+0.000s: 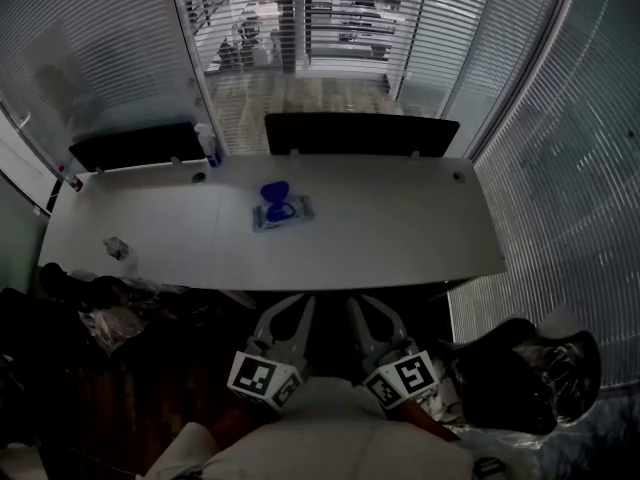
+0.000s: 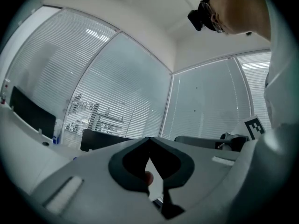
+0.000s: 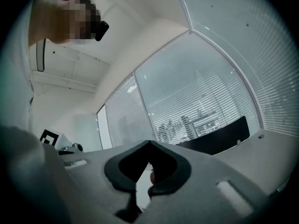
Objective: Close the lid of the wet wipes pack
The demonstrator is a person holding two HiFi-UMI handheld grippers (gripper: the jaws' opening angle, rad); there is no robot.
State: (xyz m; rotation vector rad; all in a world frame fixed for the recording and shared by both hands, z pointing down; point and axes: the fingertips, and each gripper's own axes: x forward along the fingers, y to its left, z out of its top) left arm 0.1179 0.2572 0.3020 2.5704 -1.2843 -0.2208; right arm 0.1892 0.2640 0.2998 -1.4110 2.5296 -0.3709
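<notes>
Grey left gripper (image 1: 288,308), right gripper (image 1: 372,308) — black-white marker cubes (image 1: 265,378).

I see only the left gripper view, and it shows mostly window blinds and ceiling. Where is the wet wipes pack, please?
Observer: In the head view, the wet wipes pack lies near the middle of the white table.
Operator: Is it closed already?
Observer: No. The blue lid stands raised above the pack, so it looks open.
Operator: And what does the right gripper hold?
Observer: Nothing. In its own view, the right gripper has its jaws together with nothing between them.
</notes>
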